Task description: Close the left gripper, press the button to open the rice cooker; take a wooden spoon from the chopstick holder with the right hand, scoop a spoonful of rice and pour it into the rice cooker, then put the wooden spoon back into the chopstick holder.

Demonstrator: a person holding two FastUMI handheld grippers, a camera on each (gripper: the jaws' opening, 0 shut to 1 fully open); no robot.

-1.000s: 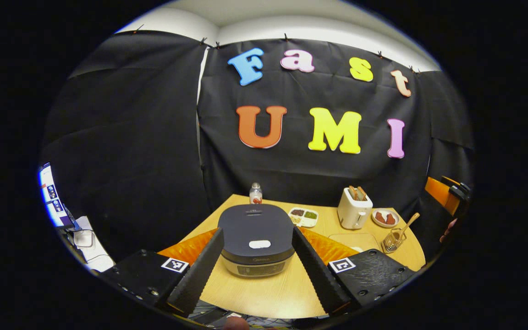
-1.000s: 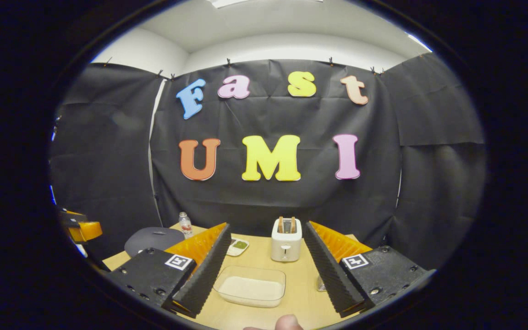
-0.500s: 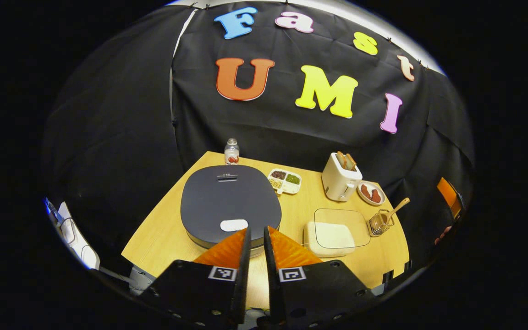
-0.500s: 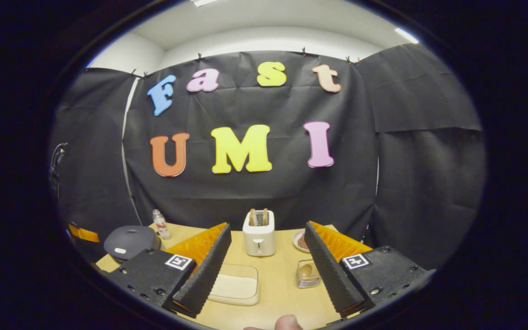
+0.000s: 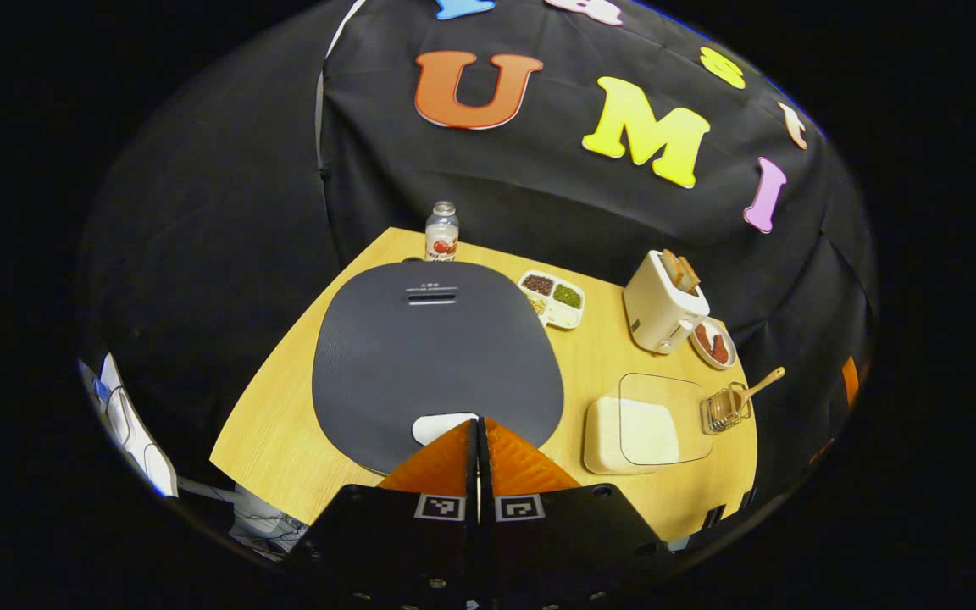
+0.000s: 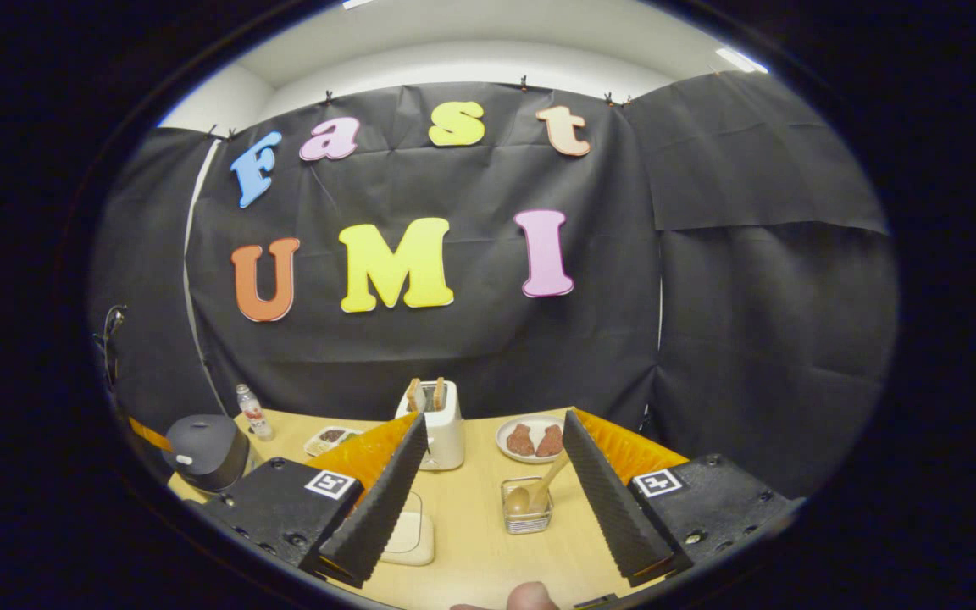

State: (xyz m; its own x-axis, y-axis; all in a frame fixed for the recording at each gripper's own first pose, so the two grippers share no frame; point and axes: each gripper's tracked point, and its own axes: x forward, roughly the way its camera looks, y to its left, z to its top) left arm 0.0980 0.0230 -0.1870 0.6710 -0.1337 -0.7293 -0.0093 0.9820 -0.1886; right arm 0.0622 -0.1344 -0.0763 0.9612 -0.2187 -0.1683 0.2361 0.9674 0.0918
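At lower centre of the left gripper view, my left gripper (image 5: 478,426) is pressed closed on nothing, tips at the rice cooker's (image 5: 433,356) button (image 5: 441,426); lid lettering is unreadable. Lower centre of the right gripper view, my right gripper (image 6: 495,457) gapes empty before the chopstick holder (image 6: 527,507). Its wooden spoon (image 6: 539,490) looks light and stiff; I'd pinch the handle.

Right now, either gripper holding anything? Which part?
Nothing held. Left gripper is shut empty, tips over the rice cooker button. Right gripper is open, the wooden spoon ahead in its holder.
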